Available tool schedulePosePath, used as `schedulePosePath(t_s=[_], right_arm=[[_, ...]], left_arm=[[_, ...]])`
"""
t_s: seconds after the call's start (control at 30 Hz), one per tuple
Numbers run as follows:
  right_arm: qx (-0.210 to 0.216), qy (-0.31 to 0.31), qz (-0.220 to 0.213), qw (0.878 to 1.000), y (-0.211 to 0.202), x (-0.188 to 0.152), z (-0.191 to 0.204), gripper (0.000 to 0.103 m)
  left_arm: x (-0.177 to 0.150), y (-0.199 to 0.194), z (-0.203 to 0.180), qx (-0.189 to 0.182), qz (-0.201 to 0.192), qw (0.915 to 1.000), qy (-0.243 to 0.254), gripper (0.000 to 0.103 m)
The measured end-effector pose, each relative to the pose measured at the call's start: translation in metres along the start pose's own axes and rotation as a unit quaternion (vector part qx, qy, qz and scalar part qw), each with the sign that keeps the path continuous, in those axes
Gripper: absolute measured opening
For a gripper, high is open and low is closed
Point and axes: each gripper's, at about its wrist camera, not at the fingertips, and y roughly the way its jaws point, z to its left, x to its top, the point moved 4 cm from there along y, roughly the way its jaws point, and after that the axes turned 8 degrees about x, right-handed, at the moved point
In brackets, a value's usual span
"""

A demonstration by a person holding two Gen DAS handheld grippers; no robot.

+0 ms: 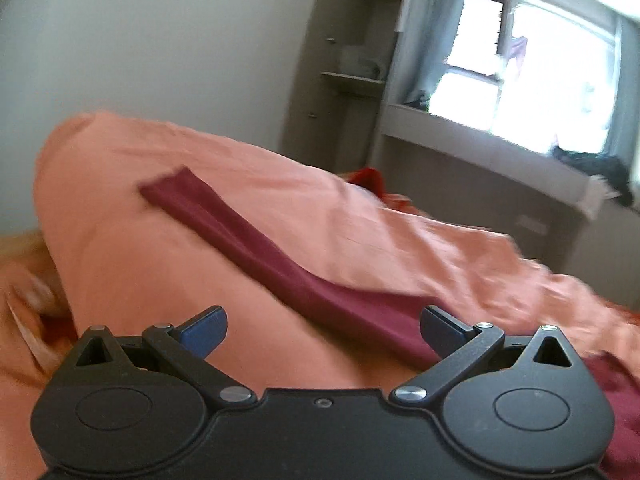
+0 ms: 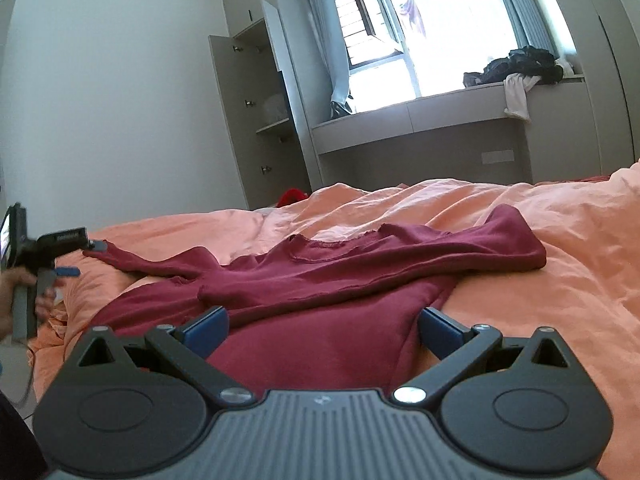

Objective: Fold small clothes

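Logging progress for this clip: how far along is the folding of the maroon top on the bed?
Done: one sleeve is folded across the chest of the maroon top, which lies on the orange bedding. In hand: nothing; the right claw and the left claw are both open and empty. Left: the other sleeve is stretched out sideways, and the body is not yet folded.

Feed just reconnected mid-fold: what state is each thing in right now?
Maroon long-sleeved top: spread on bed, one sleeve folded across the chest, other sleeve stretched out.
Left tongs: open, empty.
Right tongs: open, empty.
Grey wardrobe door: open.
Orange duvet: rumpled.
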Motion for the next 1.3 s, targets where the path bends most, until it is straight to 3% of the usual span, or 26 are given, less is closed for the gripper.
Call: schedulePosePath(t_s=[0.13,0.3,0.4,0.5,0.63,0.67,0.87,1.03,1.13,1.3], right_arm=[[0.005,0.008,0.001,1.000,0.001,-0.004,-0.004,0.103],[0.003,-0.002,0.012,1.000,0.010,-0.008,-0.003,0.103],[0.005,-0.005,0.015,1.000,0.013,-0.011,-0.003,0.103],[0.008,-0.002,0.013,1.000,0.014,-0.011,-0.004,0.103],[0.009,0.002,0.012,1.000,0.016,-0.012,-0.005,0.103],[0.008,0.001,0.012,1.000,0.017,-0.013,-0.004,0.103],[0.009,0.002,0.012,1.000,0.017,-0.013,-0.005,0.103],[0.007,0.002,0.012,1.000,0.017,-0.013,-0.004,0.103],[0.008,0.004,0.012,1.000,0.016,-0.012,-0.004,0.103],[0.007,0.012,-0.001,1.000,0.011,-0.008,-0.002,0.103]], left_arm=[[0.032,0.044,0.035,0.038,0.012,0.9989,-0.024,0.102],[0.051,0.087,0.075,0.037,0.011,0.9904,-0.133,0.102],[0.056,0.101,0.083,0.061,-0.004,0.9862,-0.154,0.091],[0.056,0.112,0.085,0.092,-0.006,0.9843,-0.151,0.073],[0.060,0.126,0.080,0.122,0.007,0.9844,-0.126,0.013],[0.061,0.127,0.078,0.121,0.009,0.9849,-0.123,0.006],[0.073,0.098,0.055,0.082,-0.070,0.9915,-0.074,0.003],[0.087,0.057,0.004,0.013,-0.116,0.9931,-0.010,0.003],[0.092,0.029,-0.037,-0.033,-0.140,0.9888,0.039,0.003],[0.086,-0.027,-0.111,-0.118,-0.177,0.9695,0.122,0.003]])
